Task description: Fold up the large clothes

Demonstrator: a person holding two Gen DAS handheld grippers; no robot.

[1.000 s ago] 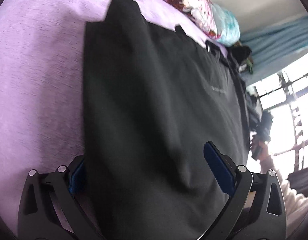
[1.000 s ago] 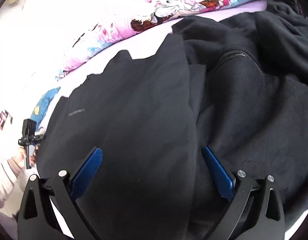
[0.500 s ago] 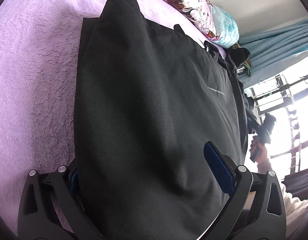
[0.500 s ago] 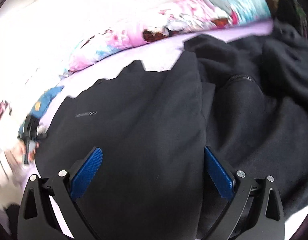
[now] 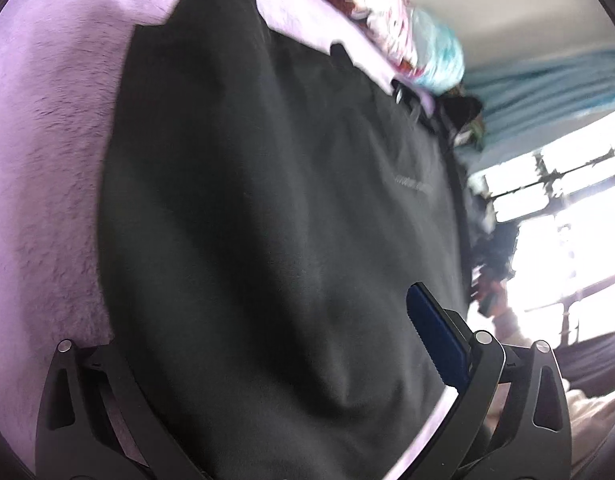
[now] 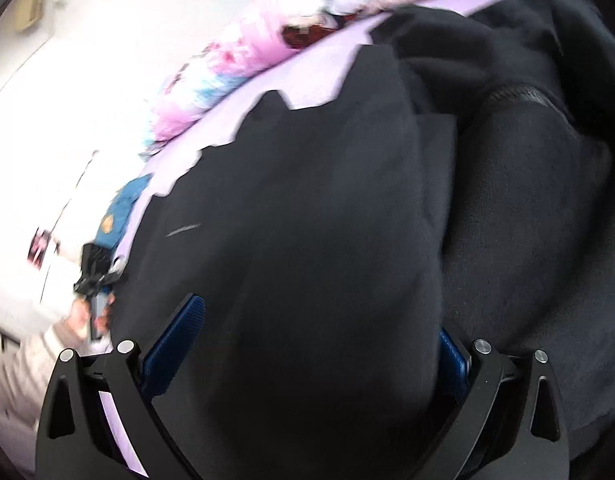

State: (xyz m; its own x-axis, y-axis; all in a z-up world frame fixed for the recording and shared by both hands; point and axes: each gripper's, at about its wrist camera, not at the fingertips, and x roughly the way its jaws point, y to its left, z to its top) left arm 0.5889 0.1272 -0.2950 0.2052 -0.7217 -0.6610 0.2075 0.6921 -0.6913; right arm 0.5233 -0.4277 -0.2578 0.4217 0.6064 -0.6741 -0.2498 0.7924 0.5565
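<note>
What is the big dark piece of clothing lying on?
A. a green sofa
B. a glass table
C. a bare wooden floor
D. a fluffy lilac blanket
D: the left claw's camera shows the black garment spread over a fuzzy lilac blanket, which shows beside it and beyond its far edge, with a pink patterned pillow past that.
</note>
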